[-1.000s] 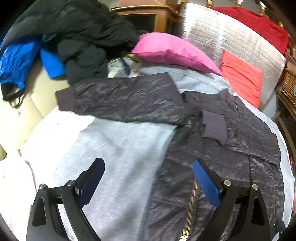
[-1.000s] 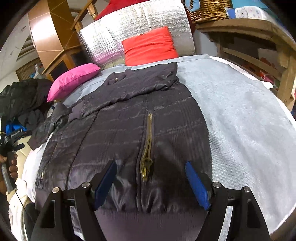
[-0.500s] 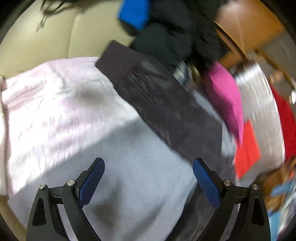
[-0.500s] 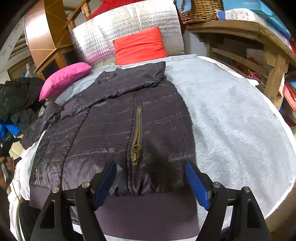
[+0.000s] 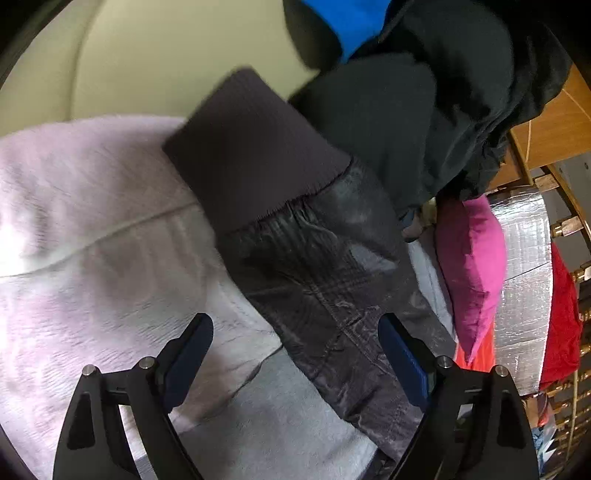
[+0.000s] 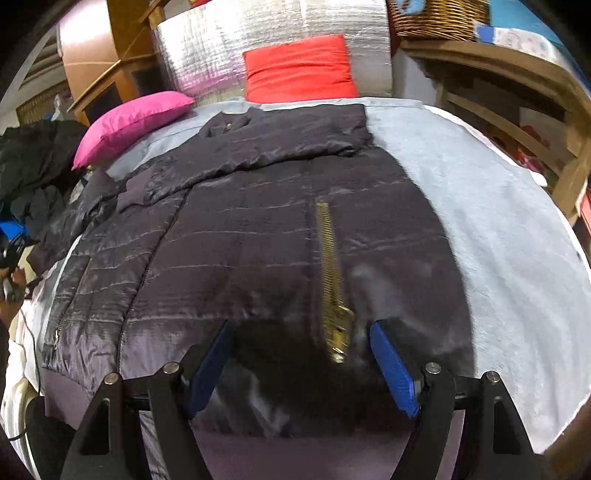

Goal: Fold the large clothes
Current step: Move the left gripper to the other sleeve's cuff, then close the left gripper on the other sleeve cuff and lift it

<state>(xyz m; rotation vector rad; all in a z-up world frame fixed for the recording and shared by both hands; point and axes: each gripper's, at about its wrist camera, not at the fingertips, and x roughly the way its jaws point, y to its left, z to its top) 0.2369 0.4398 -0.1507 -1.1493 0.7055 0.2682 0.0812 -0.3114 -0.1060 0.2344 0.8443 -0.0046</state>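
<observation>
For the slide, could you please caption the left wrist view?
Left gripper, jaws closing on nothing, above the jacket sleeve near its cuff.

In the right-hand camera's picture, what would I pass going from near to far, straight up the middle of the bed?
Right gripper → brass zipper on the dark jacket → its folded sleeve → red cushion → silver quilted panel.

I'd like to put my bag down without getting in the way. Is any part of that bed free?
The grey blanket lies bare to the right of the dark jacket, as far as the wooden shelf. A smaller bare patch lies left of the jacket sleeve. The far left is crowded: a pink pillow and a pile of dark clothes.
</observation>
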